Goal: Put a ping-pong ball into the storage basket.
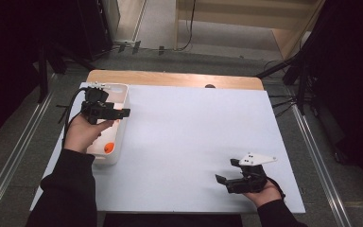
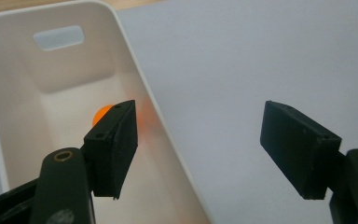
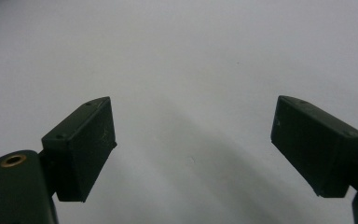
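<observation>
While the person's left hand [image 1: 82, 132] holds the left claw [image 1: 123, 112] above the white bin [image 1: 123, 97], its jaws stand spread with nothing between them. In the left gripper view one jaw hangs over the bin's interior and the other over the white bench [image 2: 261, 56], so the bin's long wall passes below the gap. The orange ball [image 2: 103, 113] lies on the bin floor, below the jaw that is over the bin and partly hidden behind its tip; it is not touched. In the high view the ball [image 1: 108, 148] sits toward the bin's near end, on the hand's side of the claw. The right claw [image 1: 228, 170] is held low at the bench's near right part, well apart from the bin. Its jaws are also spread wide, with bare bench surface between them.
</observation>
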### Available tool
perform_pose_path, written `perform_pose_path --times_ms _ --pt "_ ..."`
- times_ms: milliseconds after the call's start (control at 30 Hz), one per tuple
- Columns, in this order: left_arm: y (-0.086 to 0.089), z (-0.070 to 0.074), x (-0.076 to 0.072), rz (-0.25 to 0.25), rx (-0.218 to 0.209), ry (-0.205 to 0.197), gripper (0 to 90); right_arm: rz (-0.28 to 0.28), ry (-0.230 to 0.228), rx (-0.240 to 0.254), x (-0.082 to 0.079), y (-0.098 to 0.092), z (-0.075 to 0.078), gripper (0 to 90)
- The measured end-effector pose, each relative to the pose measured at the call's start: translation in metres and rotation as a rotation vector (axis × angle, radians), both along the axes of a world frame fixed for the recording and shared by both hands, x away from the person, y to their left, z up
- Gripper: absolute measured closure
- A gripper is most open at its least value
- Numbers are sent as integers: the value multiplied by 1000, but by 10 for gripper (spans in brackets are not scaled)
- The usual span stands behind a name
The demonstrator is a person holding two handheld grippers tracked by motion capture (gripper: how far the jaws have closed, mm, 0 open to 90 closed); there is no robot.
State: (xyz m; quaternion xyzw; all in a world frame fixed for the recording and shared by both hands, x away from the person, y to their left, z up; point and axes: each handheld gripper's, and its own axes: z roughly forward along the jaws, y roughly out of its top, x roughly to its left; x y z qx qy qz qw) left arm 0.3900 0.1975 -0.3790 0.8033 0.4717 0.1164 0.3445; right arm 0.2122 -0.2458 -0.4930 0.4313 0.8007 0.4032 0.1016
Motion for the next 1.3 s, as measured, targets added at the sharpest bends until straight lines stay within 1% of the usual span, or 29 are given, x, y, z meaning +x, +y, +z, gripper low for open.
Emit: perform_pose_path --times_ms 67,100,200,300,333,567,667,700,800,900,1000,1100,1200,1267,1300 --pt "-2 0 -1 -21 2 1 270 -1 1 1 0 0 0 123" --pt "-3 0 -1 -26 0 6 249 0 0 0 0 0 0 123" --pt "-4 -1 -1 -48 -4 18 247 -1 1 0 0 0 0 124" --pt "-7 -1 -2 -60 -11 13 247 0 1 0 0 0 0 124" --pt "-8 -1 -2 -64 -20 13 247 -1 2 0 0 0 0 123" --pt "-18 -2 -5 -120 -33 21 247 -2 2 0 0 0 0 123" --pt "-23 -3 -6 -134 -32 23 247 0 -2 -3 0 0 0 123" --pt "-24 -3 -7 -148 -26 25 247 0 1 -2 0 0 0 124" --pt "-28 -4 -9 -167 -20 17 247 -1 1 -1 0 -1 0 123" --pt "-32 -5 -10 -183 -18 20 247 2 -2 -1 0 -1 0 123" --pt "-36 -7 -12 -202 -6 15 247 -2 -2 0 0 -1 0 123" --pt "-39 -8 -13 -222 -21 19 247 -3 -4 -3 0 -2 0 123" --pt "-43 -8 -16 -244 -21 18 247 -2 -5 -2 0 -2 0 124" --pt "-45 -9 -17 -260 -22 14 247 -5 0 -1 0 -2 0 123" --pt "-46 -9 -18 -260 -27 8 247 -6 -1 -2 0 -2 0 123"
